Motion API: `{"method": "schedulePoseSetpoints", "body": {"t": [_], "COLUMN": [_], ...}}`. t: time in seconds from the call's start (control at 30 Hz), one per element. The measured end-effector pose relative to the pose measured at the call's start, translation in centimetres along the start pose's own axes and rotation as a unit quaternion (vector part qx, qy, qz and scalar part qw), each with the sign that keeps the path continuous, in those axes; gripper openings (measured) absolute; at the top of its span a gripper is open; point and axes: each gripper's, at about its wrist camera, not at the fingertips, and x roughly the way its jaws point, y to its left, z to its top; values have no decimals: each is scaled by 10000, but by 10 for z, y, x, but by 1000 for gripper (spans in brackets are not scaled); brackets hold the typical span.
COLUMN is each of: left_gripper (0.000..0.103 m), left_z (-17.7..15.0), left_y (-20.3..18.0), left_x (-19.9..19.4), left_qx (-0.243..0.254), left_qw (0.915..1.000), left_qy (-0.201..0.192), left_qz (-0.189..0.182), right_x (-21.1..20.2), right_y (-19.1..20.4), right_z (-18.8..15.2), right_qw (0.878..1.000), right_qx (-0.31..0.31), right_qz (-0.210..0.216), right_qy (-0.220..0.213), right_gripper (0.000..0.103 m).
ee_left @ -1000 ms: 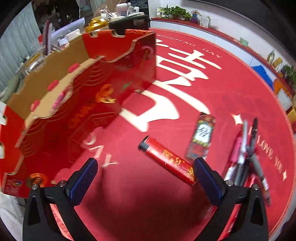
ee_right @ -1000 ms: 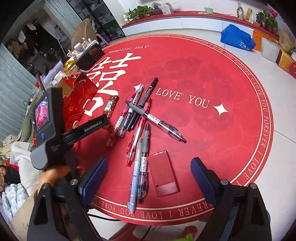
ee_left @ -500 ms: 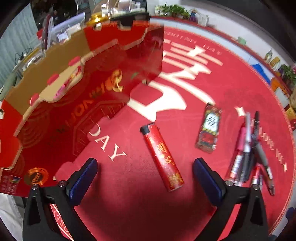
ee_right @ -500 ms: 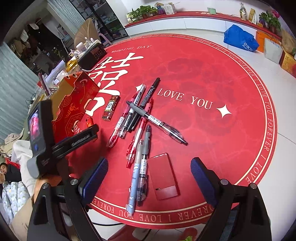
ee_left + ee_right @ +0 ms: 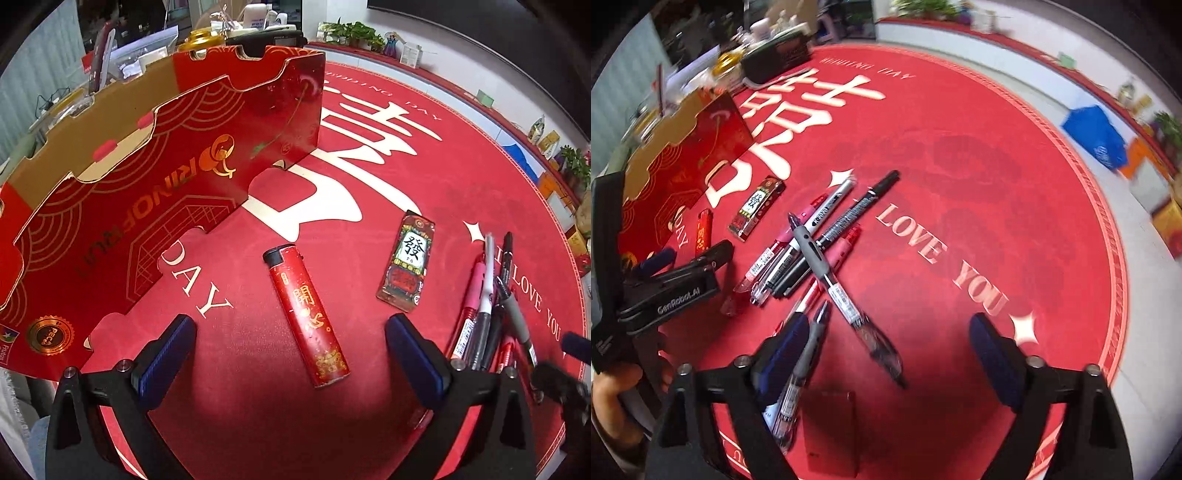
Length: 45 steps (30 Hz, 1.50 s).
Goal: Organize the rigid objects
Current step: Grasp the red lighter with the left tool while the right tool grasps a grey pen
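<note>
My left gripper (image 5: 290, 354) is open and hangs low over a red lighter (image 5: 306, 317) that lies on the red mat between its fingers, untouched. A patterned small box (image 5: 406, 262) lies to its right, and beyond that a heap of pens (image 5: 487, 306). My right gripper (image 5: 888, 356) hovers over the same pens (image 5: 812, 236). Its jaws are closing, and the pads press on nothing. The clear end of a grey-grip pen (image 5: 831, 273) lies on the mat between them. Another pen (image 5: 809, 350) runs beside the left finger.
An open red cardboard box (image 5: 166, 184) stands at the left of the mat, close to the lighter. A flat red case (image 5: 831, 428) lies under my right gripper. A person's hand (image 5: 613, 398) holds the left gripper (image 5: 690, 254). Clutter and a black radio (image 5: 775, 59) sit behind the box.
My right gripper has swung left and lower over the pens, has rolled, and its jaws have narrowed. In the left wrist view the lighter now lies lengthwise between the fingers.
</note>
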Motion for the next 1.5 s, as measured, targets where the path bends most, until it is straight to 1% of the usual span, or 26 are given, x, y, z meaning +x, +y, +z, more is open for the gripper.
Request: {"method": "schedulePoseSetpoints", "body": {"t": [0.07,0.13,0.17,0.2,0.23,0.27,0.3,0.43,0.47,0.53,0.57,0.7,0.77,0.9,0.93,0.97,1.0,1.03,1.07,1.13,1.23,1.3,1.33,1.5], "left_gripper": [103,103,103,103,103,103,103,103,103,103,103,103,103,102,99,87,76,46,20,20,20,20,20,20], "left_z": [-1,-2,-2,-3,-4,-4,-4,-1,0,2,2,2,2,3,4,4,3,2,2,3,-1,-8,-11,-27], "left_y": [1,1,1,1,1,0,0,-1,-4,-9,-10,-10,-11,-13,-13,-14,-18,-21,-23,-21,-8,-3,-2,2], "left_x": [-1,-2,-3,-3,-3,-3,-3,-2,-1,-1,0,0,0,1,0,-1,-7,-10,-13,-15,-22,-32,-36,-66], "left_qx": [-15,-19,-19,-18,-22,-23,-18,70,173,278,268,186,159,137,159,241,474,632,764,832,638,649,738,994], "left_qw": [10000,10000,10000,10000,9999,9999,9999,9999,9998,9994,9993,9994,9994,9997,9996,9993,9979,9966,9953,9939,9937,9935,9927,9904], "left_qy": [-27,-40,-55,-82,-101,-110,-123,-80,-108,-178,-187,-253,-283,-194,-180,-195,-278,-308,-301,-170,-19,-99,-277,-654], "left_qz": [-1,0,1,4,6,8,8,-40,-91,-132,-162,-147,-125,-112,-147,-199,-337,-430,-523,-700,-926,-928,-917,-702], "right_x": [10,19,20,21,20,21,21,15,13,9,8,8,9,7,8,8,8,6,4,-5,-21,-32,-37,-55], "right_y": [7,17,20,24,27,29,28,7,-2,-11,-12,-6,-7,-7,-6,-5,-5,-7,-9,-10,-10,-9,-8,3], "right_z": [7,9,10,10,11,12,12,1,-3,-9,-11,-11,-10,-12,-12,-13,-13,-15,-17,-22,-27,-33,-36,-48], "right_qw": [9995,9983,9978,9971,9965,9965,9968,9987,9992,9992,9991,9989,9989,9989,9988,9988,9989,9991,9990,9986,9980,9972,9968,9938], "right_qx": [-233,-497,-611,-712,-783,-769,-721,-231,9,250,272,91,111,129,131,138,169,301,388,512,611,682,717,923], "right_qz": [155,127,17,-80,-116,-112,-114,-331,-260,-144,-134,-314,-296,-333,-363,-380,-357,-215,-140,-102,-55,4,32,183], "right_qy": [138,260,249,257,271,300,326,317,312,292,286,333,354,316,298,277,254,219,175,54,-178,-300,-358,-594], "right_gripper": [75,60,54,44,29,22,11,11,11,11,11,11,11,11,11,11,11,11,11,11,11,11,11,11]}}
